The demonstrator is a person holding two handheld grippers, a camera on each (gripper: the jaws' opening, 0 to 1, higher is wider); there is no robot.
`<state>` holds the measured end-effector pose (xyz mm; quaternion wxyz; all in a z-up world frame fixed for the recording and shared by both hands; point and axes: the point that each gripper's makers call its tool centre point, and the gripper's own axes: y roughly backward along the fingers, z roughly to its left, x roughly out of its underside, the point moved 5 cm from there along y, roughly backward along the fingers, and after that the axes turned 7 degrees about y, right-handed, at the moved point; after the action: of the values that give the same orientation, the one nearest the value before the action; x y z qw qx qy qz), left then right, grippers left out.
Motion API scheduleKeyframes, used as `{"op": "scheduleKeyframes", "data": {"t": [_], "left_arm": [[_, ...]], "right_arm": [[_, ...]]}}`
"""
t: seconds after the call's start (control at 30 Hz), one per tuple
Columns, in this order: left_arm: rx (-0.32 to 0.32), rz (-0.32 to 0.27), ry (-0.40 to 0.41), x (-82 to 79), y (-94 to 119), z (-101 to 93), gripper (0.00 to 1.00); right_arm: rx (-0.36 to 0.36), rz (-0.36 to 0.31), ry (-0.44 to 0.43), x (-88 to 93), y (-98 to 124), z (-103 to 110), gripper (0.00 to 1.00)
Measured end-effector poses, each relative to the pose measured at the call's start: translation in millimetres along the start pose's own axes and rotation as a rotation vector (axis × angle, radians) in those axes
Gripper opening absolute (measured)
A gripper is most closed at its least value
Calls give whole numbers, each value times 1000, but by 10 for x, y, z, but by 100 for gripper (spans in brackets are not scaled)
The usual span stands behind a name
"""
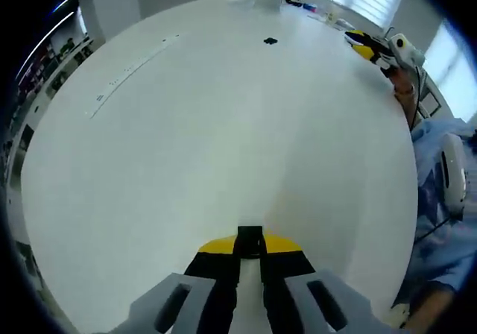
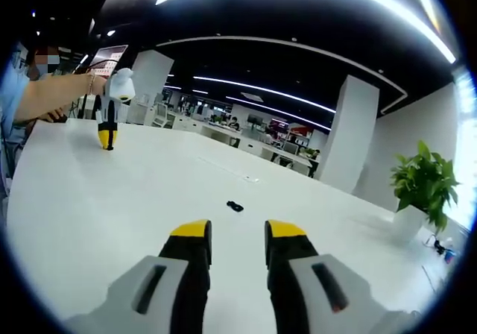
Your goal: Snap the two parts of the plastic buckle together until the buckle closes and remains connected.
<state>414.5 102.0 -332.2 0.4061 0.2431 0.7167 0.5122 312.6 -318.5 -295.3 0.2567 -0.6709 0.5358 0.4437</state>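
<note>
The left gripper [image 1: 250, 248] stands low over the white round table [image 1: 223, 147], its yellow-tipped jaws clenched on a small black piece [image 1: 250, 241], apparently one buckle part, which sits between the tips. A second small black buckle part [image 1: 270, 41] lies on the table well ahead of those jaws and slightly to their right, apart from everything else. In the right gripper view, the right gripper [image 2: 238, 233] is released, its jaws parted with nothing between them; the same loose black part [image 2: 235, 206] lies on the table just ahead of the gap. The left gripper [image 2: 108, 136] is seen far ahead to the left of these jaws, tip down on the table, held by a person's arm [image 2: 52, 95]. A potted plant [image 2: 425, 181] stands ahead to the right.
</note>
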Motion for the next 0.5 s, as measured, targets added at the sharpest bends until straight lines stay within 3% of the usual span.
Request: {"op": "scheduleKeyframes", "data": {"t": [0.5], "left_arm": [[42, -11, -9, 179, 15, -215, 9]], "right_arm": [[7, 16, 7, 24, -2, -12, 28]]}}
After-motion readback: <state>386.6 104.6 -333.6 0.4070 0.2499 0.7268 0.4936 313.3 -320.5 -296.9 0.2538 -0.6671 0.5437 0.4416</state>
